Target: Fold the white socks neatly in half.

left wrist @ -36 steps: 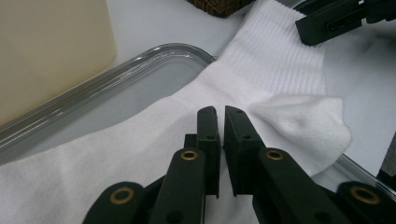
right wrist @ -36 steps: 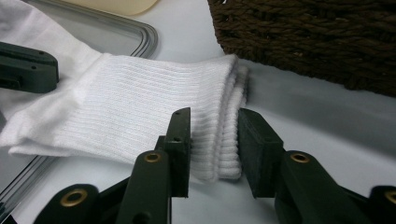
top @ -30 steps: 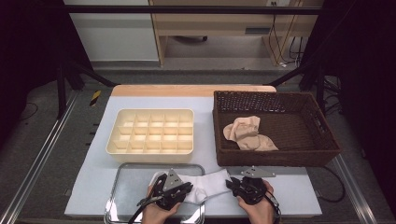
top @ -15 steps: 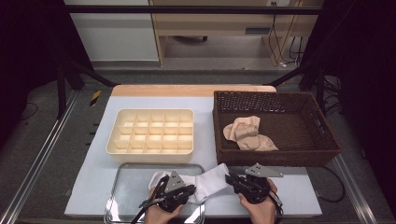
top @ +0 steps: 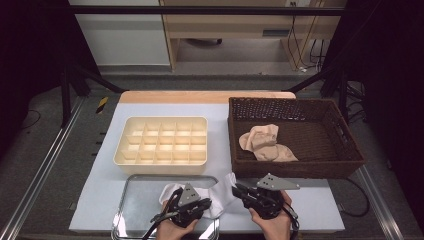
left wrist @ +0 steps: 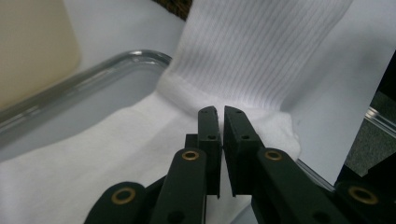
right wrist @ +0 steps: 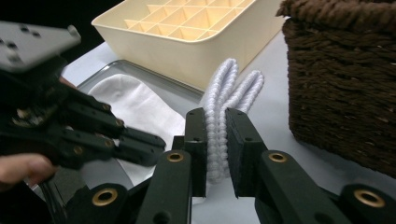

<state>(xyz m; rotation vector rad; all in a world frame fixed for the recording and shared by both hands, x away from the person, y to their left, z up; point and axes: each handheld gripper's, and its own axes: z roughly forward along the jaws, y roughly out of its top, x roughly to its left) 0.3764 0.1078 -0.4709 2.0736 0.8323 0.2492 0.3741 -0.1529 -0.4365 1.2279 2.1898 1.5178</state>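
left gripper (top: 204, 204): closed on white sock (top: 220, 192) | right gripper (top: 239, 191): jaws have been closing, clamped on sock's ribbed cuff | sock: across right edge of metal tray (top: 130, 210), near front edge of table (top: 115, 150)

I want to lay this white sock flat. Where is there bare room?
Bare: the white mat left of the divided tray, and the strip right of the right gripper, before the basket. Crowded: the metal tray, under the white sock and left gripper.
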